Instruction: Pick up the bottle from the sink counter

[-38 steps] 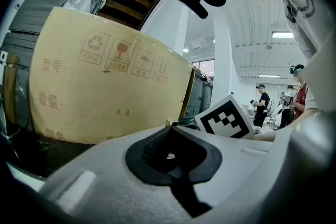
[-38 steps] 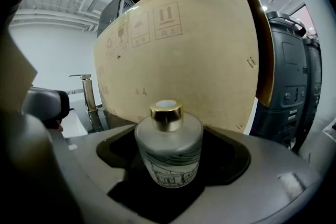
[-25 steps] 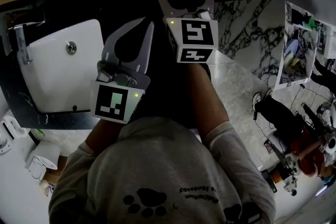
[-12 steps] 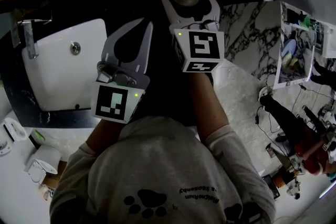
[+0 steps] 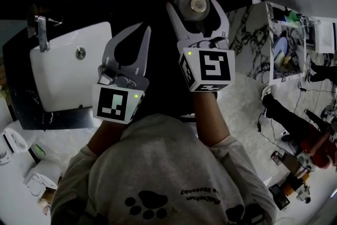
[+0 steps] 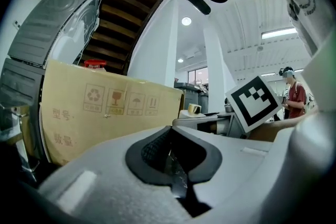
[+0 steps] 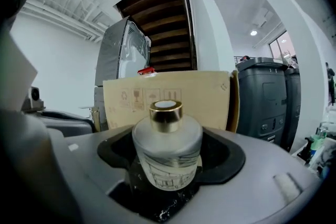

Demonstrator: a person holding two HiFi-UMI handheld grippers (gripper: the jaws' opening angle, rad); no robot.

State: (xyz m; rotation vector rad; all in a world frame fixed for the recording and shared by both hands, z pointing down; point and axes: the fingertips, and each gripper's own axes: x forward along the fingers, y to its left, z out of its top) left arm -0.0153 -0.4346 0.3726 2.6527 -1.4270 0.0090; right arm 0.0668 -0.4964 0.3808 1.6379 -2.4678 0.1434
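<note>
Left gripper [image 5: 141,34] near, jaws together, nothing held. Right gripper [image 5: 196,8] clamped on frosted bottle [image 7: 167,152], upright, gold cap, over dark marble counter [image 7: 157,213]. White sink [image 5: 68,76] at left. Cardboard box [image 7: 168,94] far behind.

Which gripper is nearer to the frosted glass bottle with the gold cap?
Right. The right gripper holds the gold-capped frosted glass bottle between its jaws; the left gripper sits apart, to its left.
</note>
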